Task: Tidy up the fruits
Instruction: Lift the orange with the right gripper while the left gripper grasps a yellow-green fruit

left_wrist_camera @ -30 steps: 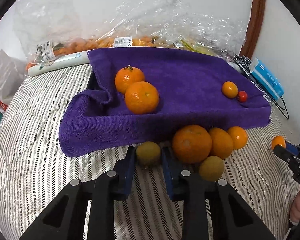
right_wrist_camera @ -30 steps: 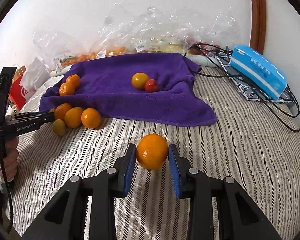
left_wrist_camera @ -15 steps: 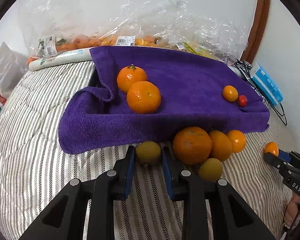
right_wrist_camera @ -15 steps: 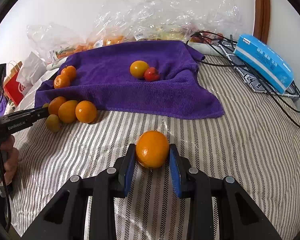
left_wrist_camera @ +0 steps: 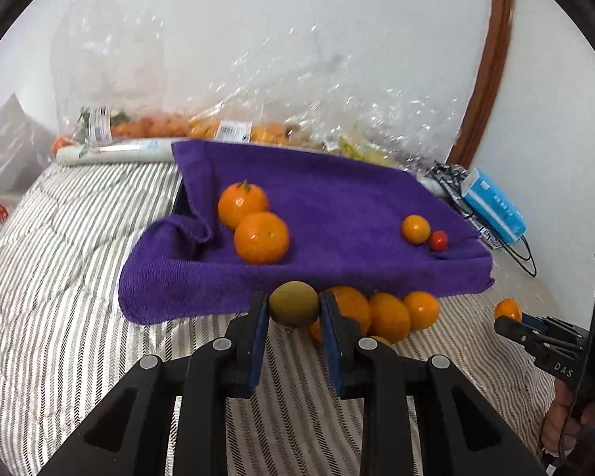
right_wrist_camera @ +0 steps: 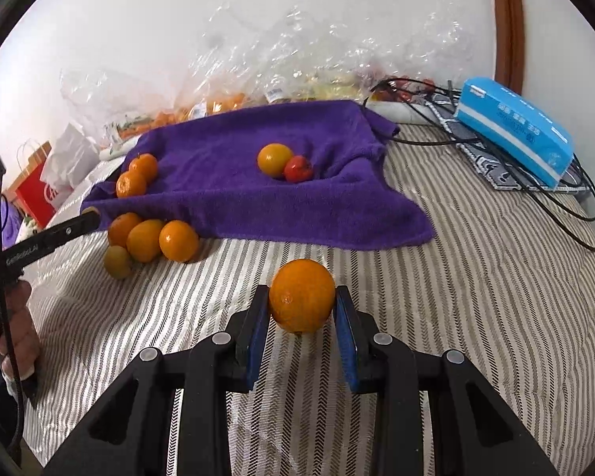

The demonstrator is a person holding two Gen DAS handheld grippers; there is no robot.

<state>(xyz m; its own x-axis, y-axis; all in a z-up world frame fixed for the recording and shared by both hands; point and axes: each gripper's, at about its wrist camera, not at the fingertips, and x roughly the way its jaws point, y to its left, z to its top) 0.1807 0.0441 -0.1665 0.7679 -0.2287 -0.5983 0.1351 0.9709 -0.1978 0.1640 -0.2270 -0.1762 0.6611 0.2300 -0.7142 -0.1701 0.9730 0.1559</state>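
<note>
My left gripper (left_wrist_camera: 293, 311) is shut on a yellow-green fruit (left_wrist_camera: 293, 303), held above the striped bed in front of the purple towel (left_wrist_camera: 337, 206). Two mandarins (left_wrist_camera: 258, 226) lie on the towel's left, a small orange fruit (left_wrist_camera: 415, 229) and a red tomato (left_wrist_camera: 438, 240) on its right. Three oranges (left_wrist_camera: 388, 313) sit on the bed by the towel's front edge. My right gripper (right_wrist_camera: 301, 309) is shut on an orange (right_wrist_camera: 301, 295) low over the bed, to the right of that pile (right_wrist_camera: 154, 240). A second green fruit (right_wrist_camera: 117, 261) lies by the pile.
Clear plastic bags of produce (left_wrist_camera: 226, 119) line the wall behind the towel. A blue tissue box (right_wrist_camera: 513, 131) and black cables (right_wrist_camera: 555, 190) lie at the right. A red-and-white bag (right_wrist_camera: 39, 190) stands off the bed's left side.
My left gripper has lifted the yellow-green fruit off the bed and up in front of the towel. My right gripper has held its orange and shifted only slightly.
</note>
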